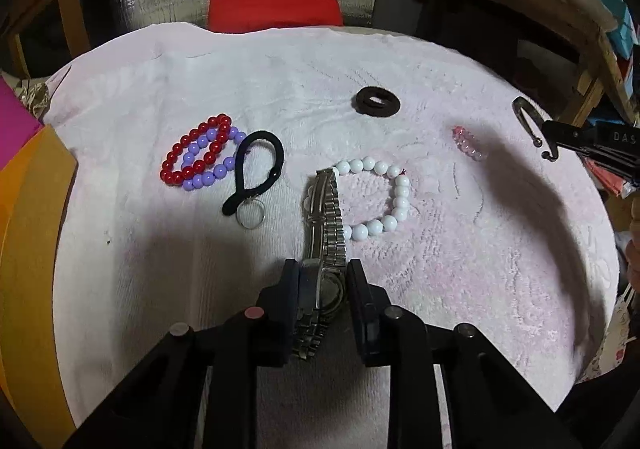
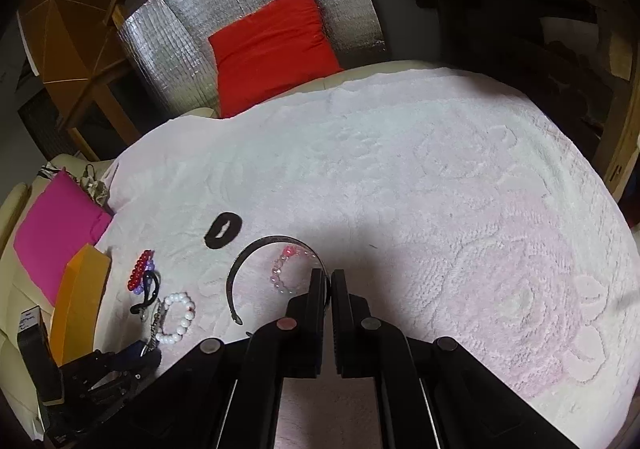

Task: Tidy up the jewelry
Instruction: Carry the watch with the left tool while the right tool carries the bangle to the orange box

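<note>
Metal watch [image 1: 325,249] is clamped edge-on between the left gripper [image 1: 323,281] pads, case at the pads, band draped over the white bead bracelet [image 1: 380,201] on the pink towel [image 1: 460,269]. A thin dark headband [image 2: 256,261] is pinched in the closed right gripper [image 2: 329,281]; its free end appears raised off the towel, contact hard to judge. Red bead bracelet [image 1: 196,153], purple bead bracelet [image 1: 218,165], black loop with keyring [image 1: 256,173], dark scrunchie [image 1: 378,100] and pink bead bracelet [image 1: 466,143] are laid on the towel.
</note>
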{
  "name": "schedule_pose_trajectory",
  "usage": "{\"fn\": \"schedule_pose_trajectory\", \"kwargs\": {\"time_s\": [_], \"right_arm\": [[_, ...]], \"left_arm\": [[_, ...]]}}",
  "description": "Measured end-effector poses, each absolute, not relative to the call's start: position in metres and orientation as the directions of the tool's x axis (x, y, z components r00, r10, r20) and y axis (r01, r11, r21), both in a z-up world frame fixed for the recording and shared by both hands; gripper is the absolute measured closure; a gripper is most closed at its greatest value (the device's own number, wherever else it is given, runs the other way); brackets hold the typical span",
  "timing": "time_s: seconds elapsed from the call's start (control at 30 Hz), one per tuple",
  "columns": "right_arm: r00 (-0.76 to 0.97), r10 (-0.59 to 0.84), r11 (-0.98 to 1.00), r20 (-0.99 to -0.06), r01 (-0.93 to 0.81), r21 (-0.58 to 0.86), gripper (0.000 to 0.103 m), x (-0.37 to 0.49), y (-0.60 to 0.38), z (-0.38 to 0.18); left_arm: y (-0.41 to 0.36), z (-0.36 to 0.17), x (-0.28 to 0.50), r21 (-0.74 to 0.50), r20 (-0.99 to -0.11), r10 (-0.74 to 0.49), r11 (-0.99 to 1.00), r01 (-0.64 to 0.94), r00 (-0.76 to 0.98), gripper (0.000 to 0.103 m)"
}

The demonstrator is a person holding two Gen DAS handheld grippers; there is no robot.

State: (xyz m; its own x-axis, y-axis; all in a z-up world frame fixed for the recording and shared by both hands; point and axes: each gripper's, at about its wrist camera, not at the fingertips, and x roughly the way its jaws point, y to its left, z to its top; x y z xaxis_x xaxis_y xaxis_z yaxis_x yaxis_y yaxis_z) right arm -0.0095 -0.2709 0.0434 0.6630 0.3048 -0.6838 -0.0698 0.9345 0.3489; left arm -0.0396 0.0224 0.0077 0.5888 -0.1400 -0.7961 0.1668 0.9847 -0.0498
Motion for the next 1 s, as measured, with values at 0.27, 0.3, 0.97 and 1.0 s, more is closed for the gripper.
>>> {"fn": "schedule_pose_trajectory", "kwargs": {"time_s": [0.27,0.3,0.97,1.0], "right_arm": [[0.667,0.360,0.923,-0.652,-0.154,0.352,0.099,-0.023,-0.245,0.052],[0.666,0.365,0.922,-0.651,-0.162,0.352,0.099,-0.025,-0.242,0.053],[0.685,0.400,0.915,-0.609,-0.260,0.309,0.099,-0.064,-0.195,0.073],[0.684,0.405,0.913,-0.606,-0.267,0.309,0.099,-0.067,-0.189,0.075]], "left_arm": [[0.030,0.025,-0.066,-0.118,-0.761,-0.190,0.981,0.156,0.620,0.078],[0.030,0.028,-0.071,-0.116,-0.755,-0.187,0.981,0.153,0.628,0.078],[0.055,0.102,-0.132,-0.052,-0.644,-0.106,0.994,0.094,0.757,0.078],[0.059,0.105,-0.135,-0.050,-0.639,-0.099,0.995,0.086,0.763,0.078]]}}
